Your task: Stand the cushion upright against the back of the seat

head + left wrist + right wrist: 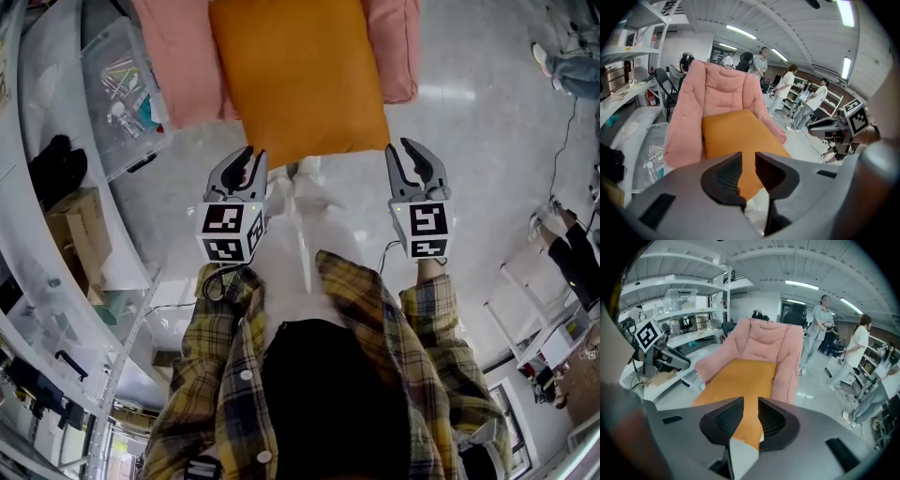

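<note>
Head view shows the task barely begun: the orange cushion (pixel 298 75) lies flat on the pink seat (pixel 178 66), straight ahead of both grippers. Its far edge is toward the backrest (pixel 724 89) and its near edge is closest to the jaws. Nothing is held yet, so gripping the cushion, tipping it up and leaning it on the backrest all appear to remain. The left gripper (pixel 251 155) sits just beside the cushion's near left corner and the right gripper (pixel 401 150) just beside its near right corner; whether either touches the fabric I cannot tell. Both point forward and downward, side by side, marker cubes facing up, with plaid sleeves behind them. In each gripper view the jaws stand narrowly apart with only a slim gap, and the cushion shows beyond it, not pinched.
</note>
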